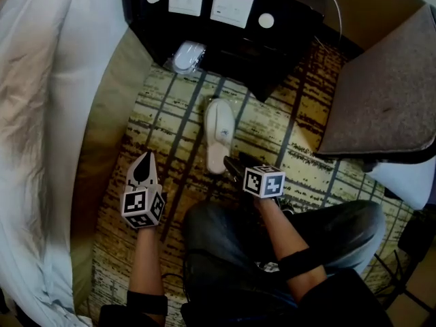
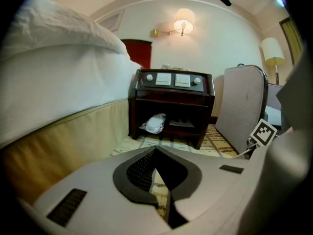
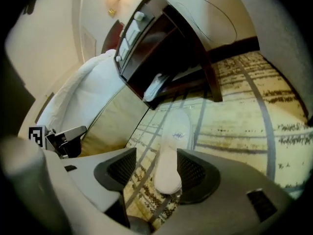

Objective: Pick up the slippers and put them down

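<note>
- The bed [image 1: 41, 101] runs down the left edge. Its white duvet is soft and creased, above a smooth beige skirt.
- The left gripper [image 1: 144, 161] hovers over the carpet [image 1: 163, 114] near the bed. Its dark ribbed fingers [image 2: 139, 170] are pressed together with nothing between them.
- The carpet is flat-woven, mottled yellow and brown and crossed by grey-blue stripes.
- A second slipper [image 1: 189, 56] sits on the lower shelf of the nightstand [image 1: 272, 60], wrapped in crinkled clear plastic. The nightstand is a boxy piece of dark glossy wood at the carpet's far edge.
- A white slipper [image 1: 219, 128], long and oval with a soft cloth look, lies flat on the carpet. Its toe points at the nightstand.
- The right gripper [image 1: 231, 165] is low over the slipper's heel. Its mesh-padded fingers [image 3: 195, 173] stand apart, one on each side of the heel. The heel lies close against the right-hand finger, and neither finger squeezes it.
- A chair [image 1: 388, 94] with a grey, felt-like square cushion stands at the right edge.
</note>
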`<state>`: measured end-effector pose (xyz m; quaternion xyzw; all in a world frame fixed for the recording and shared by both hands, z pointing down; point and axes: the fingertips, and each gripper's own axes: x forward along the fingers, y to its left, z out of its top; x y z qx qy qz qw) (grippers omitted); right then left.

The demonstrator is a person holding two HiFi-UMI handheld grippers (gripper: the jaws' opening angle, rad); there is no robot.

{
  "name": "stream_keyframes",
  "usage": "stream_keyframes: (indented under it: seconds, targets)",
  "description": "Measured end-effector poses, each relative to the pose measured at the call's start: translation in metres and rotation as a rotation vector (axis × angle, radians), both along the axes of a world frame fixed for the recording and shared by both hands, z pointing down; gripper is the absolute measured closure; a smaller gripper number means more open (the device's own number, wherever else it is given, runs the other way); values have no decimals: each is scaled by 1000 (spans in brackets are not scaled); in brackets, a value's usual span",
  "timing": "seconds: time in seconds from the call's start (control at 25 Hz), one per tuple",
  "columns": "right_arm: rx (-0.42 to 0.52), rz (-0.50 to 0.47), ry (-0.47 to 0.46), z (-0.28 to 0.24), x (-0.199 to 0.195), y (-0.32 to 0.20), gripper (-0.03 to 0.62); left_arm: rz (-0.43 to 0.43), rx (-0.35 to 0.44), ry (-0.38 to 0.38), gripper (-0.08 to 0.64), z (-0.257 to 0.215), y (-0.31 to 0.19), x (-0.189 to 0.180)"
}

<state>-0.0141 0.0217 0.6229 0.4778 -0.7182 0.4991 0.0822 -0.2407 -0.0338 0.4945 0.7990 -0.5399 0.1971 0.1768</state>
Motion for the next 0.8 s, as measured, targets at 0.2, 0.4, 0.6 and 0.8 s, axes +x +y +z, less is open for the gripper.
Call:
stream_keyframes:
  seconds: [0.2,0.4,0.6,0.8]
  targets:
    - [-103,24,-93,43,0,9,288,23,-28,1,559,17,-3,11]
    - [-173,7,-137,76,-2,20,287,61,-62,-3,559,36,-3,22]
    - [-224,44,-219,94,-3,21,267,86,-75,4,559,48,-5,30]
    - [-253,99,-257,109,-4,21,268,101,-95,10,559,59,-7,31]
